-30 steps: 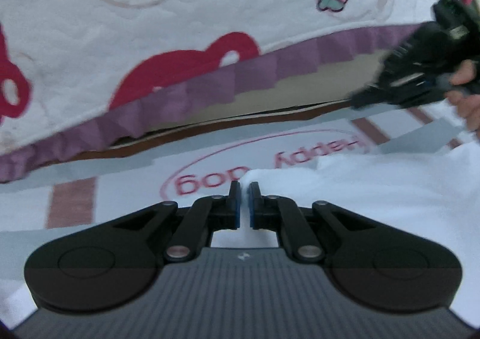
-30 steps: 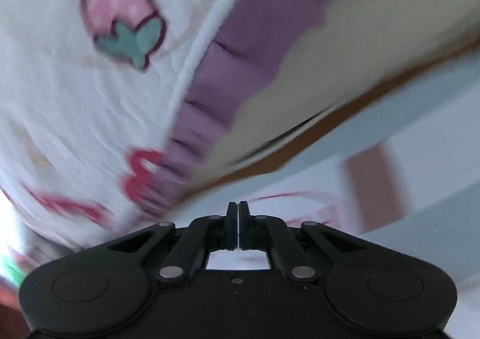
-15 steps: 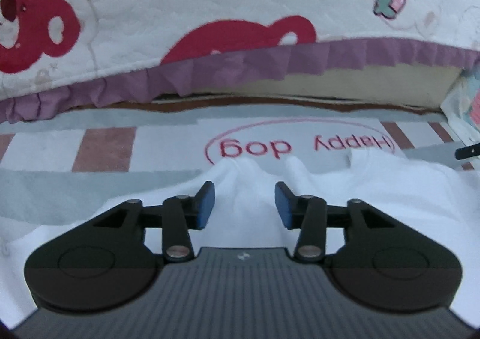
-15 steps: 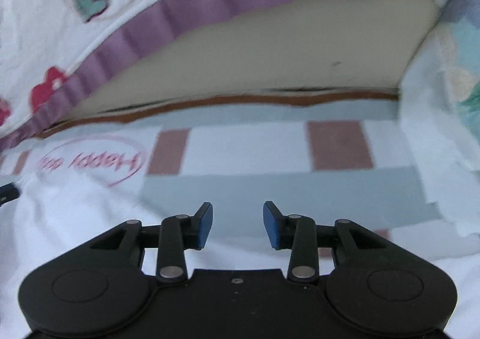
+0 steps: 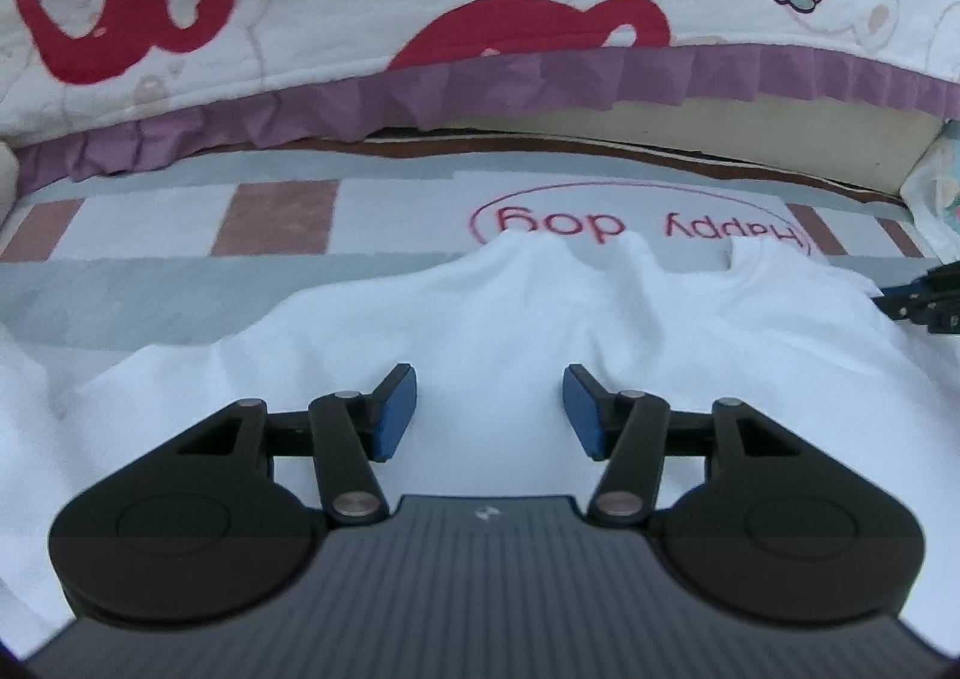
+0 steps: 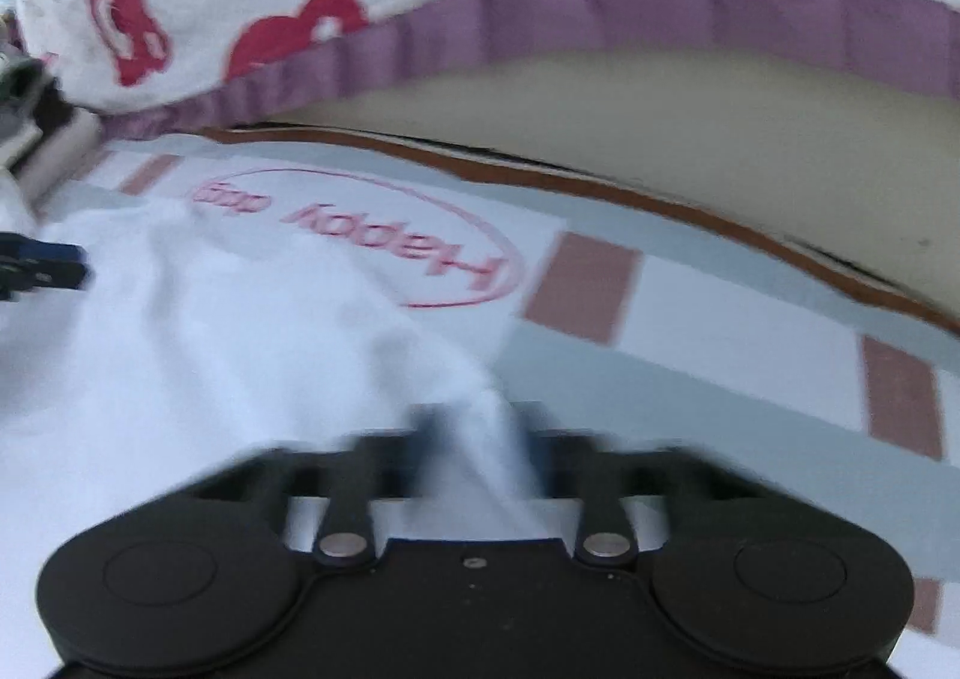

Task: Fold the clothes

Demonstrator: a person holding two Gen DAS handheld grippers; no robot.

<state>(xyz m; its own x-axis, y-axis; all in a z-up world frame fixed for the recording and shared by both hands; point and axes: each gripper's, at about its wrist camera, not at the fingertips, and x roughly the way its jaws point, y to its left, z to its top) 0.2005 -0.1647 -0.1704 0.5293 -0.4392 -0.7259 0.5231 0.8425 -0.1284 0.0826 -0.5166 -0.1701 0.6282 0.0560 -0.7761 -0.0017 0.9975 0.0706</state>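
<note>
A white garment (image 5: 540, 319) lies rumpled on a striped mat with a red "Happy dog" print (image 5: 636, 223). My left gripper (image 5: 489, 409) is open just above the cloth, jaws wide apart, nothing between them. In the right wrist view the same white garment (image 6: 240, 331) spreads to the left, and a ridge of it rises between the fingers of my right gripper (image 6: 477, 433). That view is blurred; the jaws stand apart around the fold. The right gripper's tip shows at the right edge of the left view (image 5: 924, 301).
A quilted bed cover with red bears, strawberries and a purple frill (image 5: 540, 84) hangs over the mattress edge behind the mat. A patterned cloth (image 5: 936, 193) sits at the far right. The left gripper's tip shows at the left of the right view (image 6: 42, 265).
Both grippers were shut a second ago and have opened. The left one opened wider and sits over the garment. The right one swung left onto an edge of the white cloth.
</note>
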